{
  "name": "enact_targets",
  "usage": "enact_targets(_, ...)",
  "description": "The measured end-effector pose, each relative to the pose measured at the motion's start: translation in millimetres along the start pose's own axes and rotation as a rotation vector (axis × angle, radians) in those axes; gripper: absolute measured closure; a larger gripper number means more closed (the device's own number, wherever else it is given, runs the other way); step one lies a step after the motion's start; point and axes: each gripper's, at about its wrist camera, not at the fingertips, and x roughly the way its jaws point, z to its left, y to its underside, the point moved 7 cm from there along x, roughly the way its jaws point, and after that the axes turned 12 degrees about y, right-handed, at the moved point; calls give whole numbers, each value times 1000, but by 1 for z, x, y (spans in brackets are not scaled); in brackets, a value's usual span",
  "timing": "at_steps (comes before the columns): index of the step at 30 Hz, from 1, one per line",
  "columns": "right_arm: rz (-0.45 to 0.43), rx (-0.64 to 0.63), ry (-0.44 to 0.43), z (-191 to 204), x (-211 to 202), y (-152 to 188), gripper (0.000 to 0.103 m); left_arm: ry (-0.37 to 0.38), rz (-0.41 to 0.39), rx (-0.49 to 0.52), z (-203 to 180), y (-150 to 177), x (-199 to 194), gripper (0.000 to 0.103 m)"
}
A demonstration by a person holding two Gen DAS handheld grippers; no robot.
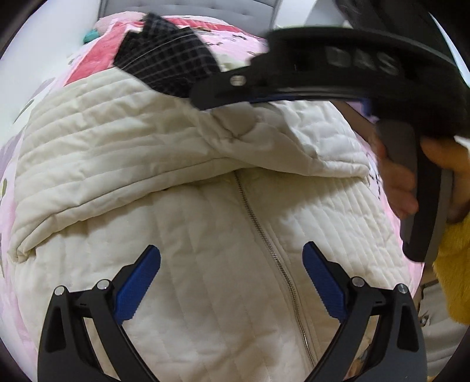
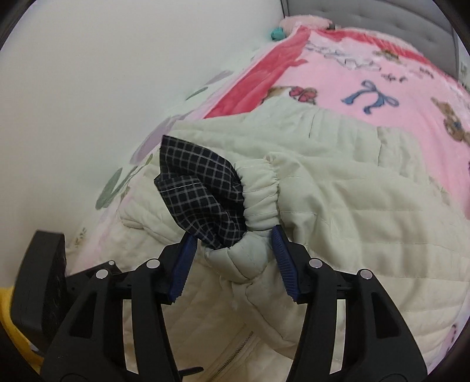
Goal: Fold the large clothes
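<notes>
A cream quilted jacket point(image 1: 205, 223) lies zipped, front up, on a pink blanket, with a sleeve folded across its chest point(image 1: 117, 152). My left gripper point(image 1: 232, 258) is open and empty above the zipper point(image 1: 264, 235). In the right wrist view my right gripper point(image 2: 232, 241) is open, its blue pads either side of the sleeve's elastic cuff point(image 2: 261, 202), where dark checked lining point(image 2: 202, 194) sticks out. I cannot tell whether the pads touch the cuff. The right gripper also shows in the left wrist view point(image 1: 211, 97), over the folded sleeve.
The pink patterned blanket point(image 2: 367, 88) covers the bed. A white wall point(image 2: 88, 88) runs along the left side. A grey padded headboard point(image 2: 382, 23) stands at the far end. A small teal object point(image 2: 277, 33) lies by the pillow. A yellow fuzzy sleeve point(image 1: 452, 264) is on my right arm.
</notes>
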Motion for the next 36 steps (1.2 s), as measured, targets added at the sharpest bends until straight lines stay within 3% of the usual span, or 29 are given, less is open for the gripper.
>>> enact_targets(4,-85,130,-154,-9,-36,-5,42,-18,-32,-31,4,-10,-5,7)
enact_targets(6,-146,212,-153,-25,-60,-3,32,4,-69,-54,4,-19,-10,8)
enact_targets(7,-164,231,-135,-33,-68,0,32,15,-101,-73,3,-27,-14,8)
enact_targets(11,-150,233,111,-80,-84,30,32,29,-211,-153,5,-57,-18,8)
enact_targets(15,-61,326,267,-134,-81,67,32,25,-216,-238,11,-80,0,7)
enact_targets(16,-59,349,288,-144,-80,73,32,47,-212,-279,17,-85,6,8)
enact_targets(18,-49,386,317,-163,-77,84,31,90,-229,-323,18,-94,10,39)
enact_targets(21,4,376,379,-179,-63,98,34,21,-190,-309,19,-102,16,52)
enact_targets(24,102,379,422,-189,-39,120,38,37,-220,-301,17,-114,10,58)
enact_targets(26,85,418,401,-190,-33,125,38,73,-267,-240,3,-132,-3,59)
enact_targets(29,62,465,406,-193,-31,124,37,24,-312,-77,-15,-147,-9,60)
enact_targets(32,92,444,442,-194,-22,124,36,2,-240,-206,14,-137,14,60)
enact_targets(34,113,425,465,-194,-17,124,33,46,-200,-346,38,-122,29,59)
enact_targets(36,131,384,506,-193,-13,123,25,88,-202,-405,46,-111,32,58)
